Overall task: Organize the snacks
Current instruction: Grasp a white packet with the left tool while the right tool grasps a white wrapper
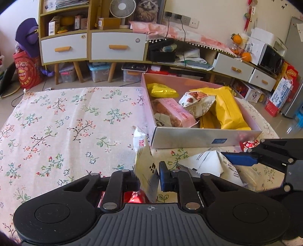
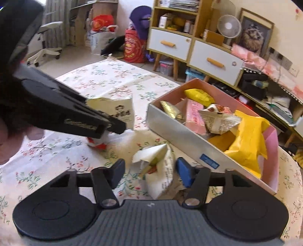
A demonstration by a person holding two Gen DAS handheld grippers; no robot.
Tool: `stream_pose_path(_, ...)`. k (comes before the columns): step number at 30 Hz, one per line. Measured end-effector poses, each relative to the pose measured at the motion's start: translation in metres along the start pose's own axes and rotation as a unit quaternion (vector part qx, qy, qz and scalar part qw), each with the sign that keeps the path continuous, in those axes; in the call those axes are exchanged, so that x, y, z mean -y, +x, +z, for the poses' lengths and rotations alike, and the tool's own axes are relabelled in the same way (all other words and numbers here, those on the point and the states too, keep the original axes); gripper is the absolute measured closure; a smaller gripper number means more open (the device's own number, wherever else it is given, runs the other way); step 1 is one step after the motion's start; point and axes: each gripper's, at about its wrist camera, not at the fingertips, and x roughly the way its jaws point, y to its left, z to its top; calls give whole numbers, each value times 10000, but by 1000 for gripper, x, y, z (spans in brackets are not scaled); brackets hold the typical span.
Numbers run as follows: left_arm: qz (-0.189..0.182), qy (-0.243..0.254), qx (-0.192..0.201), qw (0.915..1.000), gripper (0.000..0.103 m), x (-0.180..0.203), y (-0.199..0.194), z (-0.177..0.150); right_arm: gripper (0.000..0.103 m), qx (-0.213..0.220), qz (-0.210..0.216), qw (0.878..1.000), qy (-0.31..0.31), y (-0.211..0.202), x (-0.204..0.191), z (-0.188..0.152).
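A pink box [image 1: 206,139] [image 2: 181,132] on the floral cloth holds several snack packets, yellow, pink and white. My left gripper [image 1: 148,175] is shut on a cream snack packet [image 1: 144,160], which stands upright between the fingers; it also shows in the right wrist view [image 2: 117,111], held just above the cloth. My right gripper [image 2: 149,171] is open around a white snack packet [image 2: 161,166] that lies on the cloth in front of the box. The white packet [image 1: 208,164] and the right gripper's blue finger [image 1: 240,158] show in the left wrist view.
A floral tablecloth [image 1: 66,123] covers the table, and a small red wrapper [image 1: 249,144] lies by the box's near corner. Behind stand a shelf unit with white drawers [image 1: 90,45], a fan [image 1: 122,9], storage bins and a red bag [image 1: 26,73] on the floor.
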Motion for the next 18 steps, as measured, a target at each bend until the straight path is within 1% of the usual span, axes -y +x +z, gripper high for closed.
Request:
stream_pose_path(1, -7, -27, 11, 10000, 88, -1, -1, 1, 64, -11, -20, 10000, 75, 0, 3, 0)
stream_pose_path(7, -83, -174, 61, 9998, 89, -1, -4, 2, 66, 31, 79, 9987, 504, 0, 14, -2)
stream_pose_path(9, -75, -170, 63, 9998, 89, 0, -4, 2, 64, 34, 93, 9981, 601, 1, 14, -1)
stream_pose_path(11, -78, -172, 47, 9998, 89, 0, -4, 2, 56, 21, 97, 9978, 658, 3, 13, 0)
stream_pose_path(13, -66, -166, 37, 9998, 89, 1, -4, 3, 51, -33, 131, 9978, 655, 6, 11, 0)
stream_pose_path(15, -62, -164, 37, 9998, 89, 3, -4, 3, 53, -133, 132, 9978, 631, 12, 8, -1)
stream_pose_path(16, -58, -166, 39, 9998, 89, 3, -4, 3, 55, -185, 84, 9981, 588, 14, 6, -1)
stream_pose_path(17, -57, -165, 40, 9998, 89, 4, -4, 3, 59, -223, 11, 9983, 540, 16, 4, -1)
stream_pose_path(18, -58, -161, 43, 9998, 89, 4, -4, 3, 60, -235, -46, 9985, 499, 16, 3, -2)
